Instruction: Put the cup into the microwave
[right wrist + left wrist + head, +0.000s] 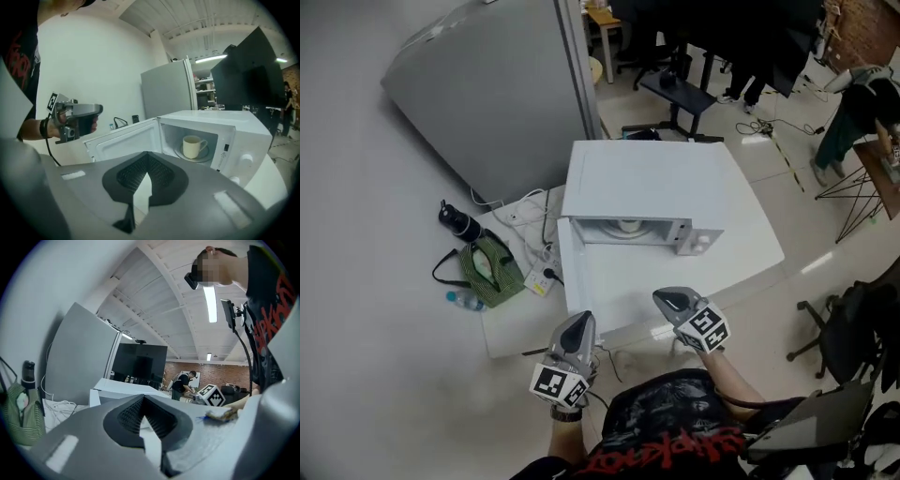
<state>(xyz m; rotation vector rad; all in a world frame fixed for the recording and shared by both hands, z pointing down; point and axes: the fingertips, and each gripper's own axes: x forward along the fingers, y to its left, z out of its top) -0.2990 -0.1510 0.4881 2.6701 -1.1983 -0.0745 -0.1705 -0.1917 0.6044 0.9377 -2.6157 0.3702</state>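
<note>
Cream ceramic cup [193,146]: sitting on the round turntable plate [208,156] inside the boxy white microwave [243,131], whose door [126,140] is hanging open. In the head view the roof is hiding most of the cup. White counter [750,234]: carrying the microwave. Left gripper [143,400], right gripper [146,157]: fingers pressing together, holding nothing.

Left gripper [579,323]: jaws together, nothing between them, pointing about level. Right gripper [667,300]: jaws together, empty, tipped slightly downward. Both held close in front of the person, side by side, not touching.
</note>
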